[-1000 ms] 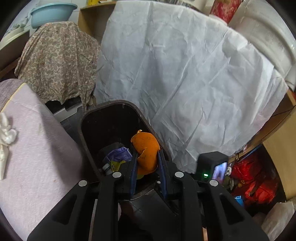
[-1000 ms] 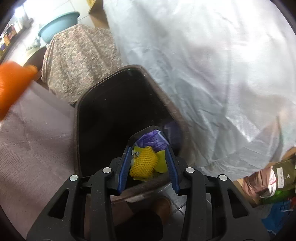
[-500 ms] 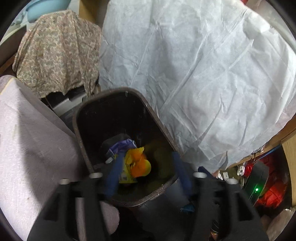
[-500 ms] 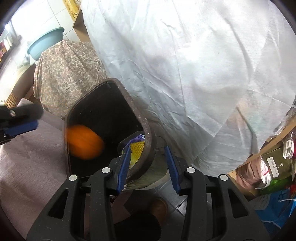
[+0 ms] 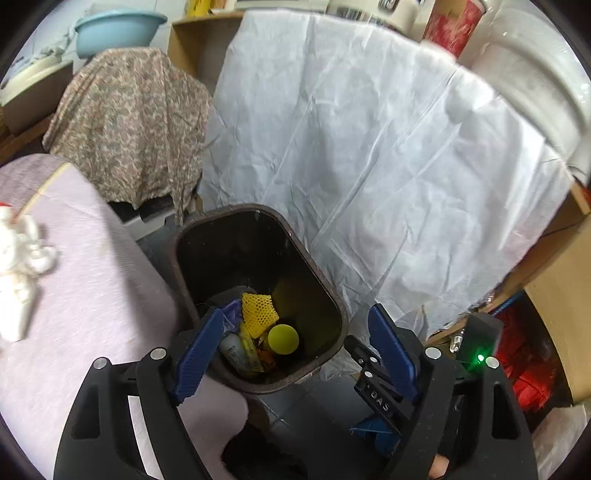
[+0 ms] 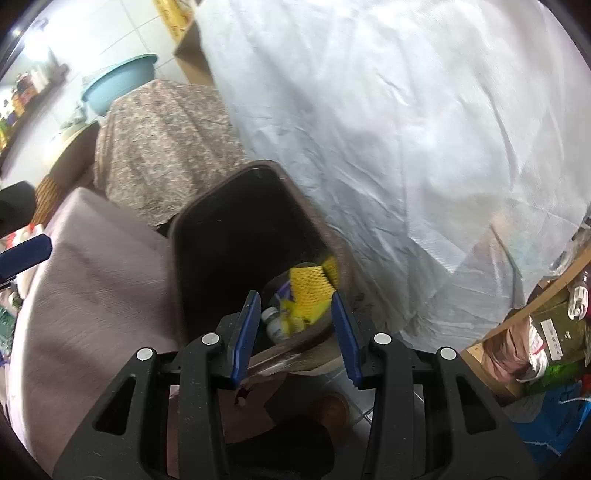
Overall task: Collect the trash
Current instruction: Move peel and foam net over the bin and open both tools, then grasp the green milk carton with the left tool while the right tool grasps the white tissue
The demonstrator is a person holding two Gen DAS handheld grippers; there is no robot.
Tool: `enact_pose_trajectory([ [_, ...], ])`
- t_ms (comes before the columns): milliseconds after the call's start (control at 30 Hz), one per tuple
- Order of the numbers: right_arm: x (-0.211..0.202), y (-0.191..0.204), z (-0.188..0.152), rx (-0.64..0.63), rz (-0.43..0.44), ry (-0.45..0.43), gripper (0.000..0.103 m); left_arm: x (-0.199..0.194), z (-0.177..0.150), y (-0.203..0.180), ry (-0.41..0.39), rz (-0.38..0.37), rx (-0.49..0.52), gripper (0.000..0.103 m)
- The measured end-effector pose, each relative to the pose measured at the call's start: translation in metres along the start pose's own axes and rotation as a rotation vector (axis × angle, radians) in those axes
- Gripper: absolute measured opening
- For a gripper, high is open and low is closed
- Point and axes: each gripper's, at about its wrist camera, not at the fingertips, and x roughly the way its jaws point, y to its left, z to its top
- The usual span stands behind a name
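Note:
A dark brown waste bin (image 5: 317,264) stands on the floor beside the cloth-covered table. It holds a yellow mesh net (image 5: 258,314), a round yellow piece (image 5: 283,339), a small bottle (image 5: 232,347) and wrappers. My left gripper (image 5: 295,317) hangs over the bin's near rim, its jaws opening wide with nothing between them. My right gripper (image 6: 295,299) is above the same bin (image 6: 229,236), open, nothing between its pads. The yellow net (image 6: 306,284) shows through its gap. One blue pad of the left gripper (image 6: 24,254) shows at the right wrist view's left edge.
A crumpled white tissue (image 5: 22,254) and a thin stick (image 5: 44,188) lie on the mauve tablecloth (image 5: 92,295). A white sheet (image 5: 369,147) hangs behind the bin, next to a patterned cloth (image 5: 129,122) and a blue basin (image 5: 118,29). Cluttered shelves (image 6: 535,332) stand on the right.
My left jaws have gone from shut on an orange piece to wide apart, and the piece fell into the bin. Both grippers drew back and up from the bin.

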Motion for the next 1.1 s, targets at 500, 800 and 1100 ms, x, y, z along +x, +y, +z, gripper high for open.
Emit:
enact_pose_trajectory([
  [500, -0.052, 0.111, 0.000, -0.232, 0.201, -0.039, 0.057, -0.118, -0.048, 0.057, -0.144, 0.013, 0.042, 0.089],
  [800, -0.065, 0.193, 0.002, -0.447, 0.362, -0.032, 0.057, -0.168, -0.084, 0.157, -0.166, 0.189, -0.066, 0.090],
  [1100, -0.039, 0.275, 0.027, -0.578, 0.395, 0.038, 0.057, -0.196, -0.088, 0.213, -0.171, 0.357, -0.038, 0.093],
])
